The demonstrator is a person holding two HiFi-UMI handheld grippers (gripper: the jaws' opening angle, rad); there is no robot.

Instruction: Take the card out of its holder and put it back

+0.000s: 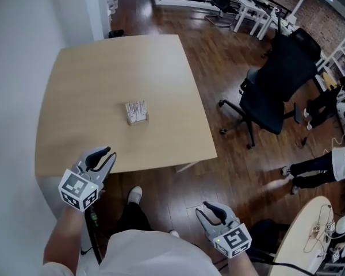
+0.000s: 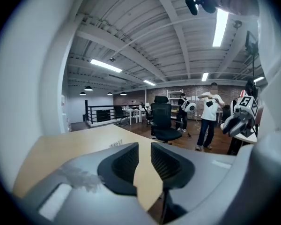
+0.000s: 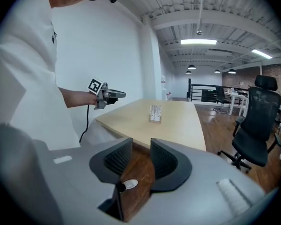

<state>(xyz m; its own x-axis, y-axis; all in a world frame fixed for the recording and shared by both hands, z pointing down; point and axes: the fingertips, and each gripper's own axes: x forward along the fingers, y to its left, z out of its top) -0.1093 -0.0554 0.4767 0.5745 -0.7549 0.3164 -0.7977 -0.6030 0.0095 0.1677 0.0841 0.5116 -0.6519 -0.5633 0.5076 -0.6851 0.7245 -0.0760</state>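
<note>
My left gripper (image 1: 106, 154) hung over the near edge of the table (image 1: 103, 68), its jaws apart with nothing between them. My right gripper (image 1: 211, 211) was off the table, over the floor, and its jaws were also parted and empty. The holder (image 1: 136, 112) stood on the table ahead of the left gripper and a little to its right, well apart from both grippers. The card was upright in it.

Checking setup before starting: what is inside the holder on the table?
A white printed card stands in the holder. The holder covers its lower edge; whether more cards sit behind cannot be told.
</note>
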